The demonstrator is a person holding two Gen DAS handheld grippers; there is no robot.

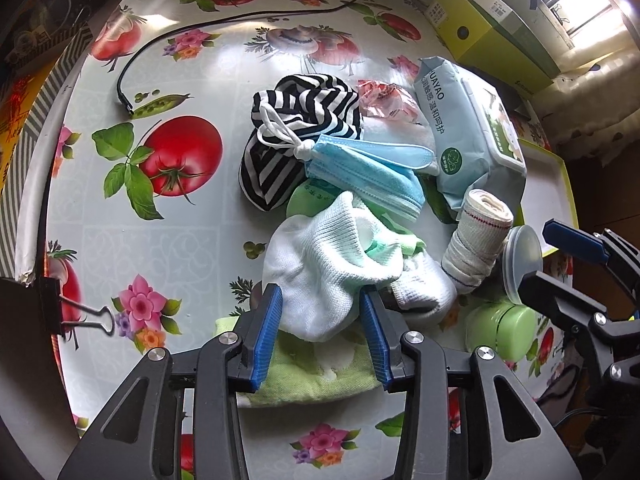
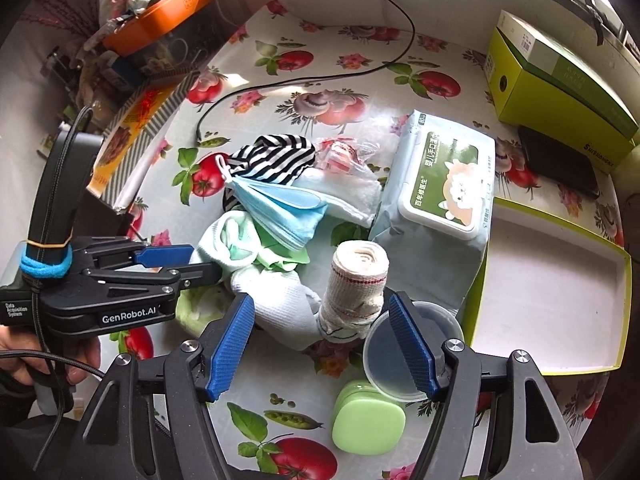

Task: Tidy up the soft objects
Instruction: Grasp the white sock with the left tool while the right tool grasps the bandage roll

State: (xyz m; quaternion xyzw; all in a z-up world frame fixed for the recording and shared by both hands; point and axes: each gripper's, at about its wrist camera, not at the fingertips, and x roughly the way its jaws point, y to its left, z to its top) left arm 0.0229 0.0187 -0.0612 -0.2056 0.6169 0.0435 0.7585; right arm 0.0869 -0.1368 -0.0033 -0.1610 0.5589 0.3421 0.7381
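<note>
Lying heaped at the middle of the flowered tablecloth (image 1: 168, 236), the soft things are seen in both views. A white sock (image 1: 320, 264) is framed between the spread blue fingers of the left gripper (image 1: 320, 312), whose pads flank the cloth without pinching it, above a green towel (image 1: 312, 376). At twelve o'clock from the sock lie a blue face mask (image 1: 368, 172) and a striped cloth (image 1: 296, 128). At three o'clock stands a bandage roll (image 2: 356, 284), just ahead of the right gripper (image 2: 324, 344), which is held wide apart and empty. A wipes pack (image 2: 440, 200) and an open box (image 2: 560, 292) are found at one and three o'clock.
</note>
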